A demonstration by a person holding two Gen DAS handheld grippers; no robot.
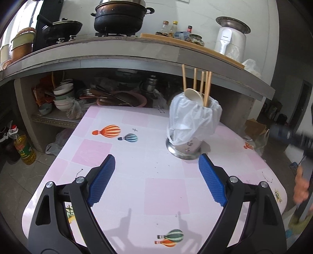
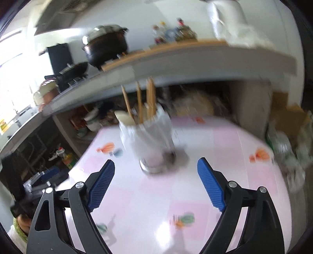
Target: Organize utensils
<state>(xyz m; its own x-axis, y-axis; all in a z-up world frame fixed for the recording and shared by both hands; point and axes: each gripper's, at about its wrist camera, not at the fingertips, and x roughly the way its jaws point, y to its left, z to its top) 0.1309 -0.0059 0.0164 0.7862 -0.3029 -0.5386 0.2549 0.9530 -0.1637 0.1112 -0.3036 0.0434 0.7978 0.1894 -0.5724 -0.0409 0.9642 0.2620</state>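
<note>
- L gripper [image 1: 156,162] hung over the near part of the table [image 1: 164,195], jaws spread wide, blue pads [image 1: 101,181] well apart, nothing between them.
- R gripper [image 2: 156,167] same story in its own wrist view: jaws wide, nothing gripped, only tabletop btwn the pads [image 2: 211,185]. That view was smeared w/ motion blur.
- Utensil holder [image 1: 187,144], a shiny metal cup w/ a flared base, stood upright on the table toward its far right side, beyond the L gripper's right finger and clear of it.
- White plastic bag [image 1: 191,119] draped over the holder's top, covering most of the wall; bare metal showed only near the base.
- Chopsticks [image 1: 203,88], abt five wooden ones, stuck up out of the holder, leaning slightly apart.
- Pale spoon [image 1: 194,95] sat in the holder too, bowl end up, just left of the chopsticks.
- In the R wrist view the holder [image 2: 156,160] sat just beyond the gap btwn the pads, left of centre, not touched; chopsticks [image 2: 144,99] and spoon [image 2: 125,118] visible but blurred.
- Tabletop was pink/white check w/ hot-air balloon prints [image 1: 109,131]; no loose utensils seen lying on it.
- Behind: concrete counter [image 1: 137,48] w/ a black pot [image 1: 119,17] on a burner, bottles and a white appliance [image 1: 230,41]; bowls [image 1: 62,95] stacked on the shelf underneath.
- A hand [image 1: 301,187] showed blurred at the right edge of the L wrist view.
</note>
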